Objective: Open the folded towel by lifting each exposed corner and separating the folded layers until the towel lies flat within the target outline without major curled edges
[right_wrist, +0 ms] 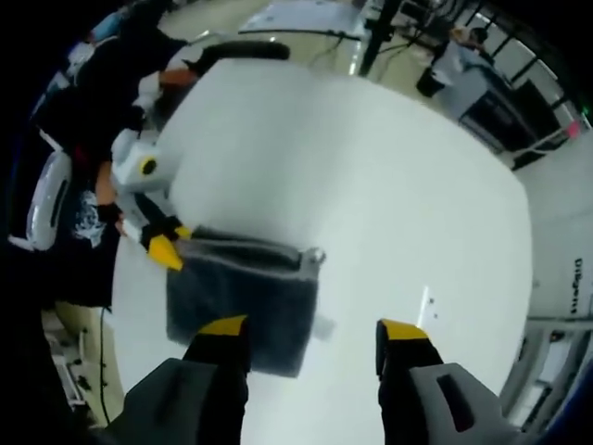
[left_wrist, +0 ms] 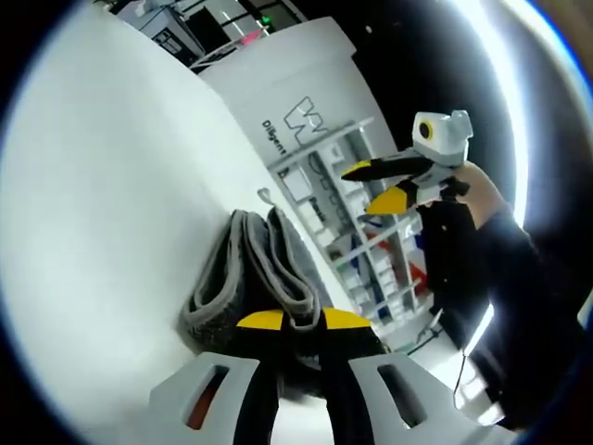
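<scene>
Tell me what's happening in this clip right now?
A person with a gripper in each hand is working on a folded grey towel lying on a white table. The left gripper is at the towel's edge; in its own view its jaws look closed on the folds, with the layers bunched ahead. The right gripper hovers above with jaws open, holding nothing. The towel is still folded, not yet spread flat.
</scene>
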A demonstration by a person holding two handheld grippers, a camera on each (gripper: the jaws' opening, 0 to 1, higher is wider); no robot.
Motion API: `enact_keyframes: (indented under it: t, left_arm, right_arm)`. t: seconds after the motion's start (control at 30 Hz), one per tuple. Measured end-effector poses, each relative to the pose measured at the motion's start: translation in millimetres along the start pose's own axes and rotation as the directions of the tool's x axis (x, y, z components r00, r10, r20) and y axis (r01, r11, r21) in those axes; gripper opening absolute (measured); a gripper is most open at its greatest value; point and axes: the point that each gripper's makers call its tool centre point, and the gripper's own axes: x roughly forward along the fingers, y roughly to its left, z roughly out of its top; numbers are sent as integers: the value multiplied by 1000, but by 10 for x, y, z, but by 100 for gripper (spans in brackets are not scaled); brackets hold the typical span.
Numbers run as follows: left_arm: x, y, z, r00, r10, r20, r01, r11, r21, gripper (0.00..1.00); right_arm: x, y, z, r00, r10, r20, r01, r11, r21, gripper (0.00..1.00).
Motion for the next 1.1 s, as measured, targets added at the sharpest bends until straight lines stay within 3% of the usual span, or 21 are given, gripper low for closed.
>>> enact_keyframes:
  t: [0.5, 0.6, 0.7, 0.8, 1.1]
  left_arm:
    - [26, 2, -15, 1000, -7, -4, 7, 1000, 1, 12]
    - [31, 8, -8, 1000, -8, -5, 8, 1000, 0, 12]
    - [32, 10, -11, 1000, -10, -6, 10, 1000, -3, 12]
    - [34, 10, -12, 1000, -11, -6, 11, 1000, -5, 12]
    - [35, 7, -32, 1000, -13, -10, 13, 1000, -14, 12]
  right_arm:
    - [521, 45, -9, 997, 68, 28, -68, 997, 18, 42]
    - [691, 144, -9, 993, 110, 33, -110, 994, 23, 49]
    - [764, 174, -76, 993, 122, 0, -122, 993, 5, 48]
    - [785, 67, -108, 993, 117, -11, -117, 993, 4, 48]
    - [909, 54, -69, 990, 143, -4, -143, 990, -12, 43]
